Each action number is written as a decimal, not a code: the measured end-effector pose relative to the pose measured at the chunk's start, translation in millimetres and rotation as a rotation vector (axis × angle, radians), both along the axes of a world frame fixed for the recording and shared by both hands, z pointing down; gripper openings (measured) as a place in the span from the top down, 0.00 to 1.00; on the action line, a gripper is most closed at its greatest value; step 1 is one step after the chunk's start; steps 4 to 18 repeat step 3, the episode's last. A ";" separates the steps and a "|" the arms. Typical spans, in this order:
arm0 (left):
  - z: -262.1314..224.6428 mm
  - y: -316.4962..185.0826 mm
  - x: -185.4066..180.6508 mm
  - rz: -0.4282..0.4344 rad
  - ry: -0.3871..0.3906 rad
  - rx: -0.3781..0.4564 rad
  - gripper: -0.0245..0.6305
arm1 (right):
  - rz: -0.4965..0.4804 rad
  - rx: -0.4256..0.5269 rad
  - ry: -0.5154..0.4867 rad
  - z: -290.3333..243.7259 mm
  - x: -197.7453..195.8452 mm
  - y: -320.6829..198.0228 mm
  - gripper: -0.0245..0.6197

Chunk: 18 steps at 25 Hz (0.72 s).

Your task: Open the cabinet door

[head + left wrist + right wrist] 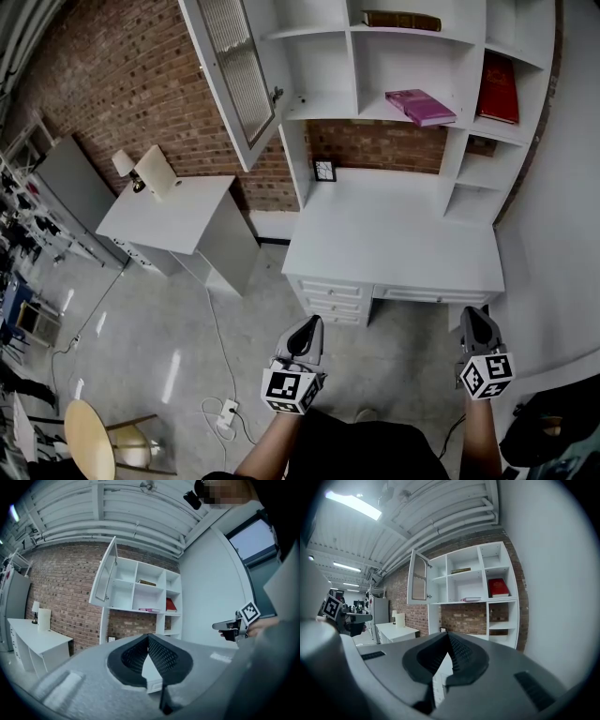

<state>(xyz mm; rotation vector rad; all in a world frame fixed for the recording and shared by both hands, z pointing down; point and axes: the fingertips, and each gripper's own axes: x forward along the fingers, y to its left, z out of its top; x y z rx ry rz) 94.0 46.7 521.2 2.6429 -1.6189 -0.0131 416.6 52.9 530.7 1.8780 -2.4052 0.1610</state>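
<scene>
Item: cabinet door (232, 77), glazed, at the upper left of the white shelf unit (352, 66); we find it already swung wide open, its free edge jutting out beyond the desk (394, 239). Left gripper (307, 328): jaws closed together, nothing held. Right gripper (475, 321): likewise closed and empty. Both hang well short of the desk. Risks, as we judge them: a careless reach could knock the projecting door and strain its hinges or pane; the power strip (226, 413) and its cable on the floor could catch a foot.
</scene>
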 end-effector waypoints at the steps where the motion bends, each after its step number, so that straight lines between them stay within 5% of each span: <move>1: 1.4 0.4 2.0 0.000 0.000 -0.001 0.93 | 0.000 0.001 -0.001 0.4 2.3 0.1 0.96; 18: 3.8 1.4 6.1 0.000 -0.001 -0.004 0.93 | 0.000 0.002 -0.002 1.0 6.9 0.6 0.96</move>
